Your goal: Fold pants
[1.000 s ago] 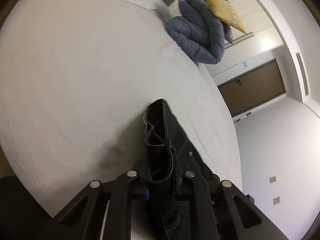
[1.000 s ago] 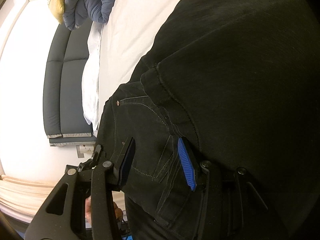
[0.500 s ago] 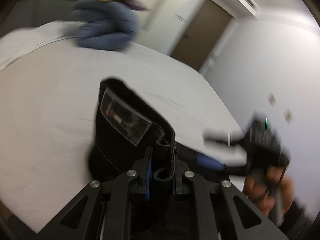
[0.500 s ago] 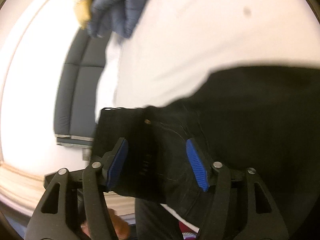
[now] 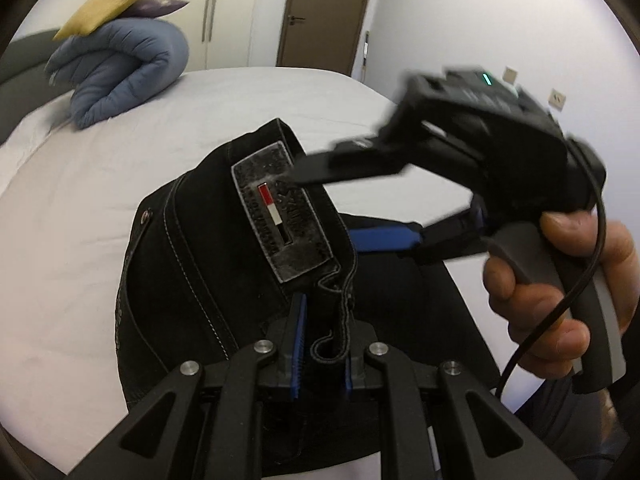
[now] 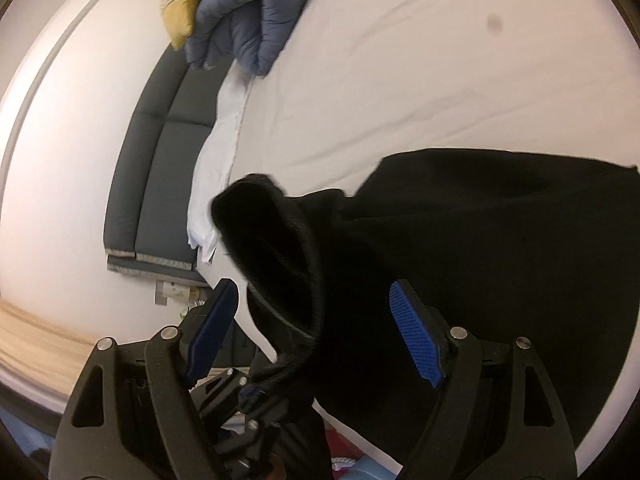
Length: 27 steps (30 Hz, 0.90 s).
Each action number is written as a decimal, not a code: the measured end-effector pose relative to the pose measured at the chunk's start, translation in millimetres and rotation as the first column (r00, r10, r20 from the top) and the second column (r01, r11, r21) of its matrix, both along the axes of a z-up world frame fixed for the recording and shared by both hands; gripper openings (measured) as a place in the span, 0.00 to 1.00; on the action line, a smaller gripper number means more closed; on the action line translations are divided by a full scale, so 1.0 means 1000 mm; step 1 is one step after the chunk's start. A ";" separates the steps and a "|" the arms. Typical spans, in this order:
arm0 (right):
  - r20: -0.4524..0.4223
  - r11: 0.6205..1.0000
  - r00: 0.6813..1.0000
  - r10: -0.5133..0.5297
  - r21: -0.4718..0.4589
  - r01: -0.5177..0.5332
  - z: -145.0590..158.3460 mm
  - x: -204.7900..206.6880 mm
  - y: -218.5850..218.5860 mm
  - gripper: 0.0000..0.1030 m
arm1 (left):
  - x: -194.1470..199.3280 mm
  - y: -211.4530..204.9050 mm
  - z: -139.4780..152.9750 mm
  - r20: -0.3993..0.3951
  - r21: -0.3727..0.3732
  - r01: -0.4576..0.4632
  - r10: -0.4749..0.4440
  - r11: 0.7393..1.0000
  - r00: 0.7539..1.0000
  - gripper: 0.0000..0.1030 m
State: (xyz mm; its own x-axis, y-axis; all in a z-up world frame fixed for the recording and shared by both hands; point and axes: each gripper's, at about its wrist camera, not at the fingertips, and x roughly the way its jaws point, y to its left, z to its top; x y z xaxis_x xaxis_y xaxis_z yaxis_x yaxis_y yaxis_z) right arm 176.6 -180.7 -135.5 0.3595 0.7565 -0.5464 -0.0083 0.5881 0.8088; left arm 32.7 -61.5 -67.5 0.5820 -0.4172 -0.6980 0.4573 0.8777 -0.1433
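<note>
The black jeans (image 5: 224, 264) lie on the white bed, with the waistband and its leather patch (image 5: 280, 208) lifted up. My left gripper (image 5: 322, 344) is shut on the waistband edge. My right gripper (image 5: 360, 204) shows in the left wrist view, held in a hand, open, its fingers on either side of the raised waistband. In the right wrist view the right gripper (image 6: 316, 328) is open, and the black waistband fold (image 6: 280, 264) hangs between its blue pads (image 6: 416, 336). The rest of the jeans (image 6: 500, 240) spread to the right.
A rolled blue duvet (image 5: 124, 72) with a yellow pillow (image 5: 112, 0) sits at the head of the bed. The white sheet (image 5: 80, 208) spreads all around. A grey headboard (image 6: 160, 140) stands by the wall. A brown door (image 5: 320, 16) is behind the bed.
My left gripper has lifted and turned the waistband, and the leather patch now faces me. My right gripper has let go of the jeans, opened and moved up beside the raised waistband.
</note>
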 end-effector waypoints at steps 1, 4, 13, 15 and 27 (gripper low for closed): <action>0.026 0.999 0.999 0.019 -0.041 -0.018 0.005 0.000 0.003 0.75 | -0.003 -0.004 0.000 0.005 0.010 0.013 -0.013 1.000 1.000 0.14; 0.060 0.984 0.995 0.083 -0.165 -0.072 0.013 -0.003 0.017 0.30 | -0.014 -0.015 -0.002 0.007 0.024 0.052 -0.053 0.998 0.999 0.14; 0.094 0.985 0.995 -0.029 -0.168 0.044 0.002 -0.037 -0.048 0.14 | -0.025 -0.065 -0.006 0.002 0.043 0.188 -0.189 0.981 0.982 0.14; 0.080 0.985 0.994 -0.068 -0.150 0.080 -0.009 -0.047 -0.066 0.14 | -0.028 -0.078 -0.010 -0.007 0.050 0.219 -0.219 0.974 0.976 0.14; 0.070 0.977 0.982 -0.173 -0.112 0.180 -0.044 -0.078 -0.131 0.13 | -0.014 -0.109 -0.020 -0.040 0.052 0.286 -0.285 0.957 0.958 0.14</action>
State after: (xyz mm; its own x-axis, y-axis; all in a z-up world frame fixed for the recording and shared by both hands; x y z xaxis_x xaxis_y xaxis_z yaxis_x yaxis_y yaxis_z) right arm 98.5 -311.6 -179.3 0.5161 0.6099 -0.6013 0.0580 0.6755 0.7350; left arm 19.1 -170.5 -87.0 0.4217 -0.5222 -0.7413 0.6861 0.7183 -0.1156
